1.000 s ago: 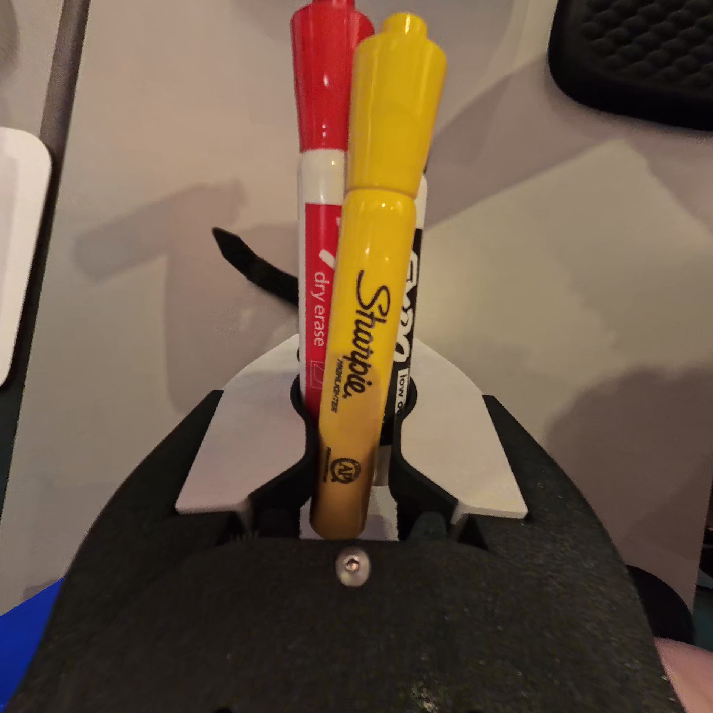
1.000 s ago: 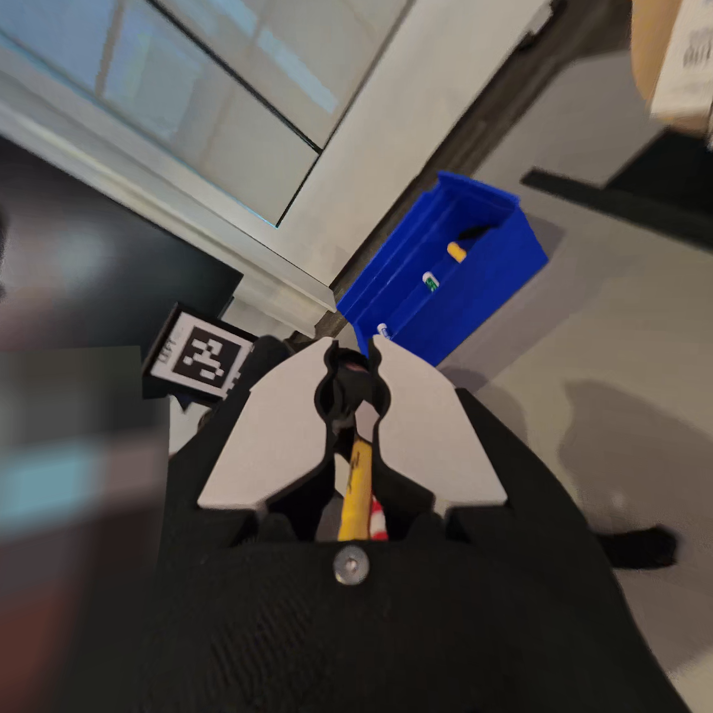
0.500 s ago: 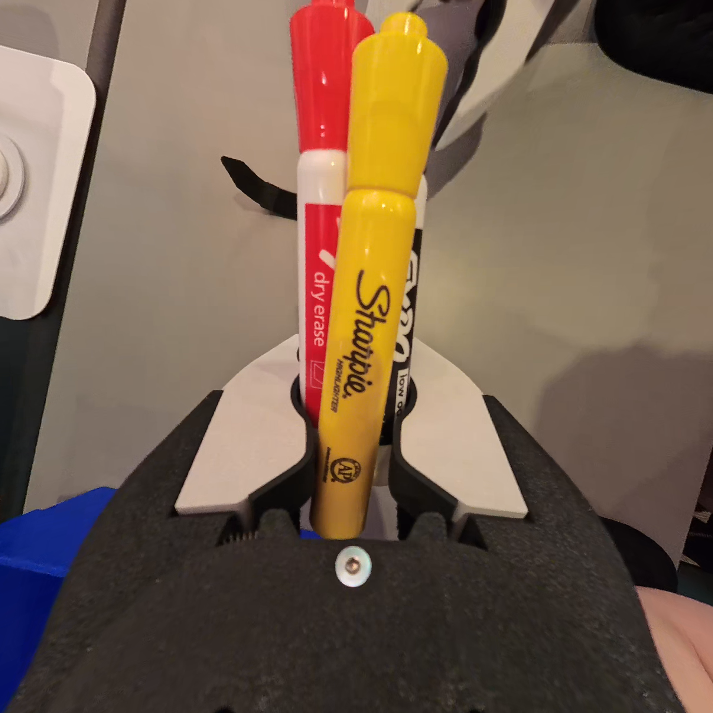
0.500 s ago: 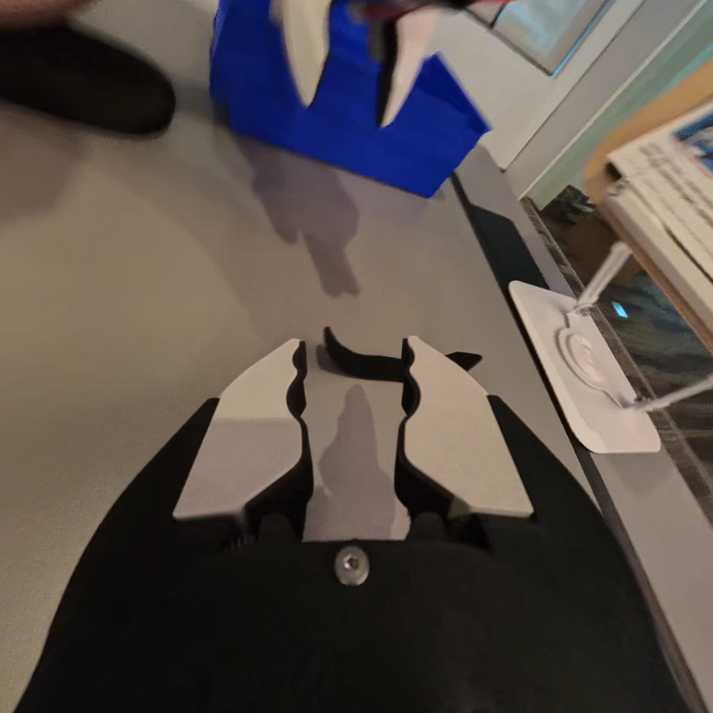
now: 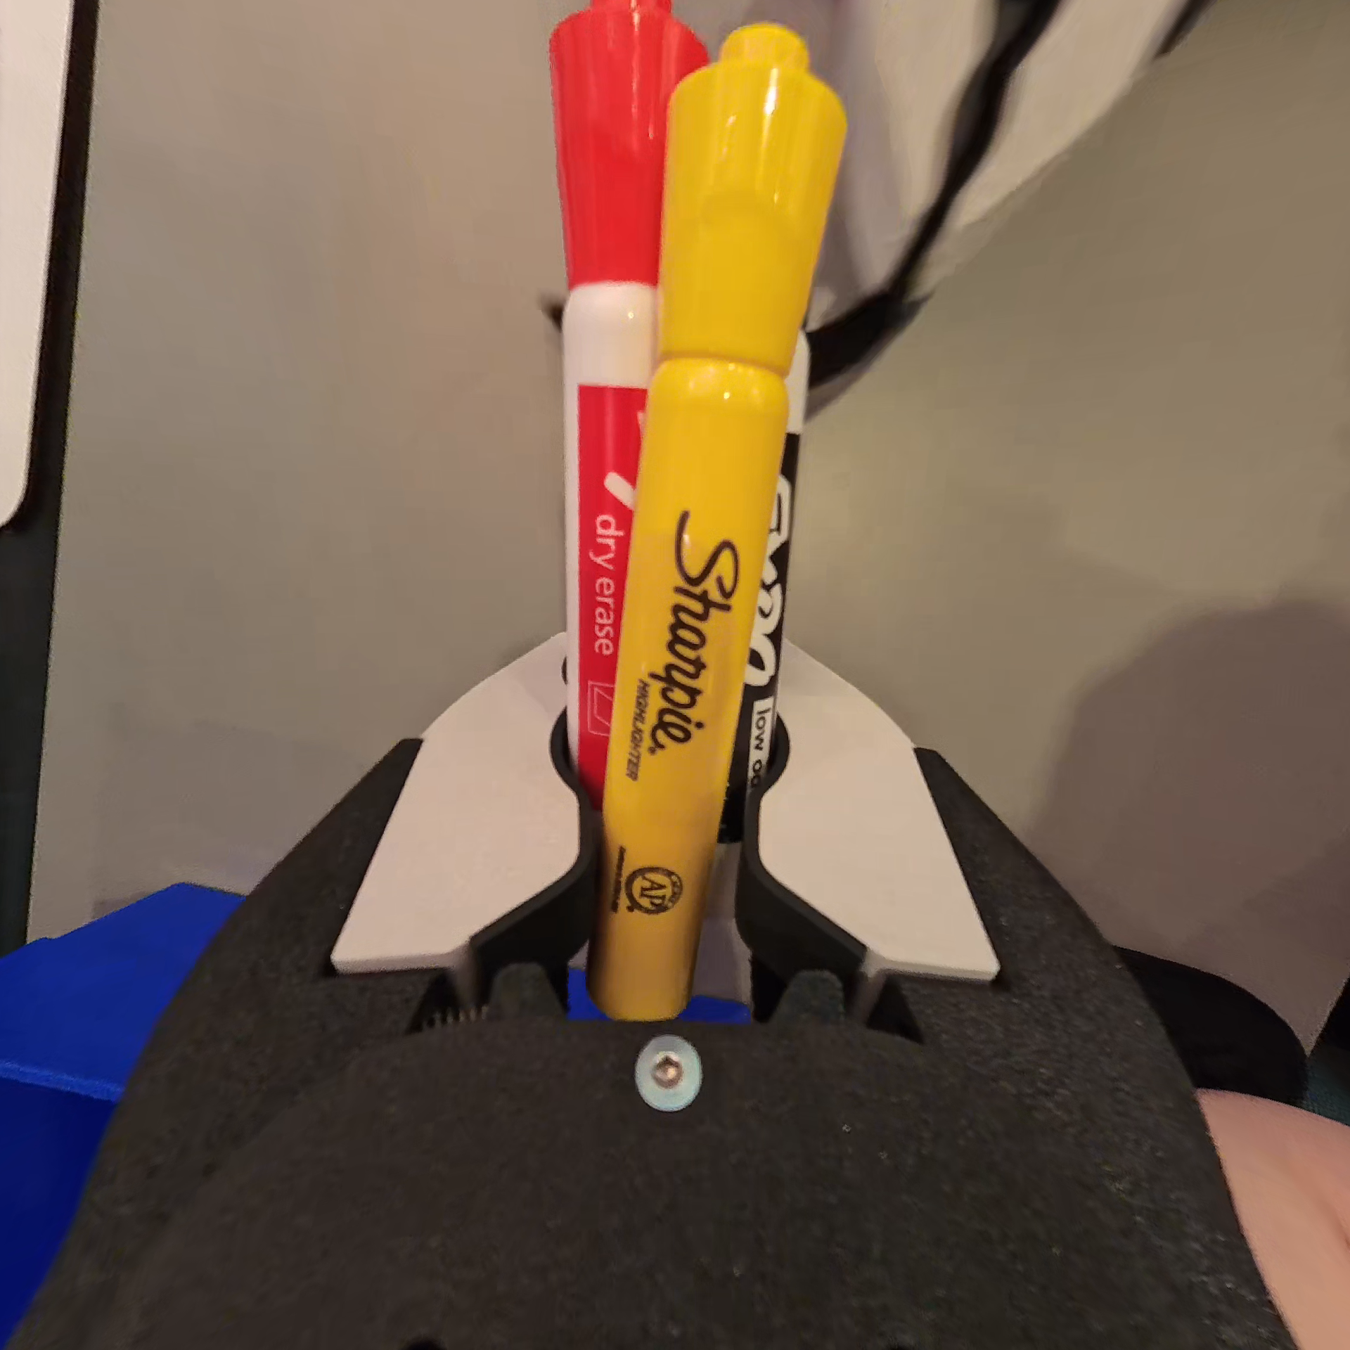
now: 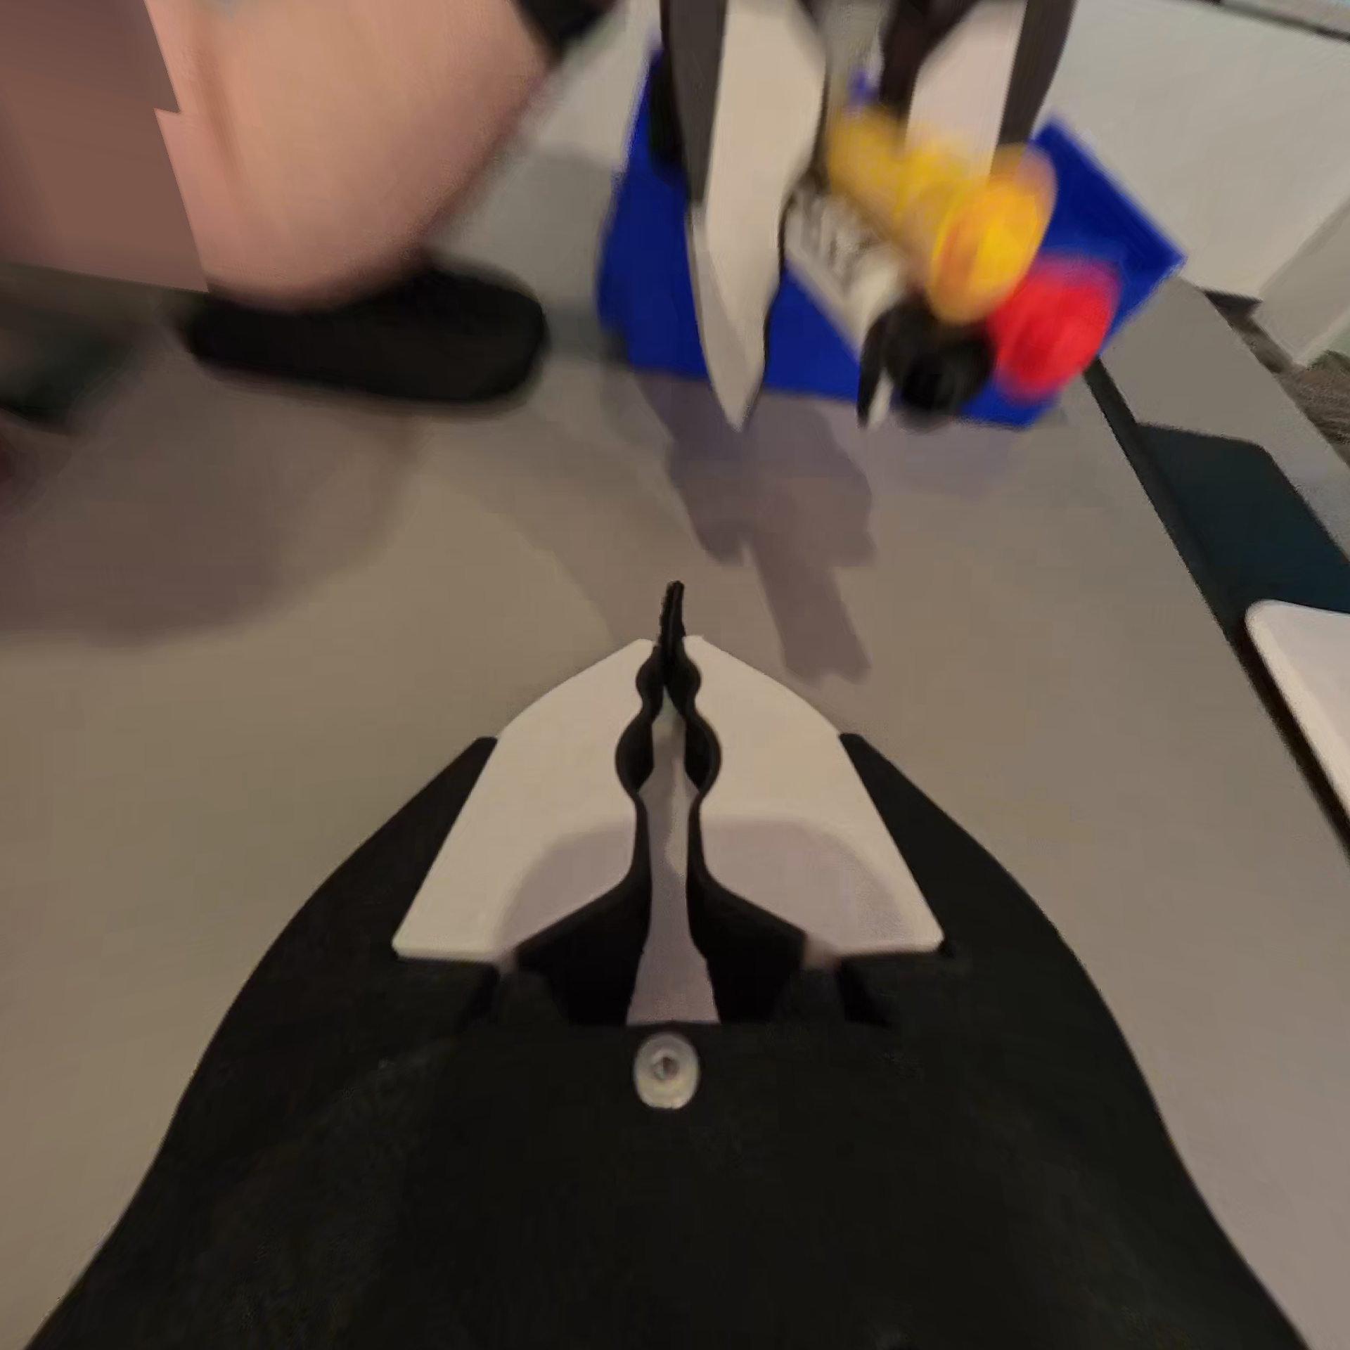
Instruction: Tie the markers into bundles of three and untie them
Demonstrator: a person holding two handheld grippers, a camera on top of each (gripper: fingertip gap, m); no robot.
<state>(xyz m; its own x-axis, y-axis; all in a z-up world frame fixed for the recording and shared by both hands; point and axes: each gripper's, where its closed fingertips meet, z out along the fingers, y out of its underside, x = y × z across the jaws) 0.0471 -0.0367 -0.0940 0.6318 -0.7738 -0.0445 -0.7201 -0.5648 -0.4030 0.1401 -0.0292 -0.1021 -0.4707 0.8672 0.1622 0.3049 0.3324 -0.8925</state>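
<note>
My left gripper [image 5: 679, 650] is shut on three markers held side by side: a yellow highlighter [image 5: 730, 453], a red dry-erase marker [image 5: 606, 219] and a black marker [image 5: 774, 584] mostly hidden behind the yellow one. My right gripper [image 6: 672, 646] is shut on the end of a thin black strap [image 6: 672, 606], low over the grey table [image 6: 292, 657]. In the right wrist view the left gripper [image 6: 803, 409] with the markers [image 6: 971, 241] hangs blurred ahead, above the table. In the left wrist view the strap [image 5: 869, 336] shows blurred behind the markers.
A blue bin [image 6: 789, 351] stands behind the left gripper; its corner also shows in the left wrist view [image 5: 73, 1023]. A black pad [image 6: 365, 343] and a person's arm [image 6: 329, 146] are at the far left. A white plate [image 6: 1307, 672] lies at the table's right edge. The gap from one gripper's tips to the other's is roughly 10 cm. From my left tips it is roughly 30 cm to the white plate [image 6: 1307, 672]; from my right, 35 cm.
My right gripper let go near the markers, swung down to the strap on the table and shut on its end. The left gripper drew back toward the blue bin, still holding the markers.
</note>
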